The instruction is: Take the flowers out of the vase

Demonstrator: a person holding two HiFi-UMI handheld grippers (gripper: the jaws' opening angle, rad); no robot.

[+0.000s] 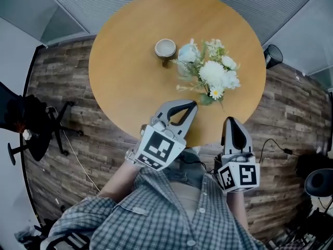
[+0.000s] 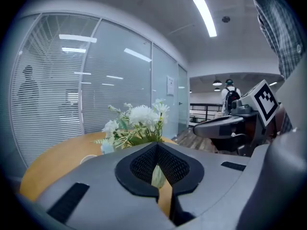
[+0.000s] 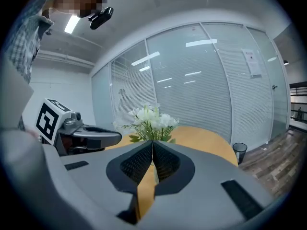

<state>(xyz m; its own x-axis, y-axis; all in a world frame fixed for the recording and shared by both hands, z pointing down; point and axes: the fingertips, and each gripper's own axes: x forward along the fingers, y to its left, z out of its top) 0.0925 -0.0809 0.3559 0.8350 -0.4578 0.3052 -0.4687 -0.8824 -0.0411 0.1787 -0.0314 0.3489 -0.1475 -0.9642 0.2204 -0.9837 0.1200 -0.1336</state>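
**Reach-in under way: both tongs shut, bouquet untouched**

The round table (image 1: 130,82) fills the head view. The flowers (image 1: 213,74) stand in their vase on its right half, ahead of both tools and untouched. The left gripper (image 1: 192,105) and right gripper (image 1: 232,121) hover at the near edge, jaws pressed together, holding nothing. I'd call this the approach. Next, one pair must open and close on the stems. The vase (image 2: 157,176) shows only as a pale sliver past the left jaws, because blooms cover it from above. What's inside the small cup (image 1: 165,48) is unreadable.

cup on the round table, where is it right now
In the head view the cup stands on the far half of the round table, just left of the flowers.
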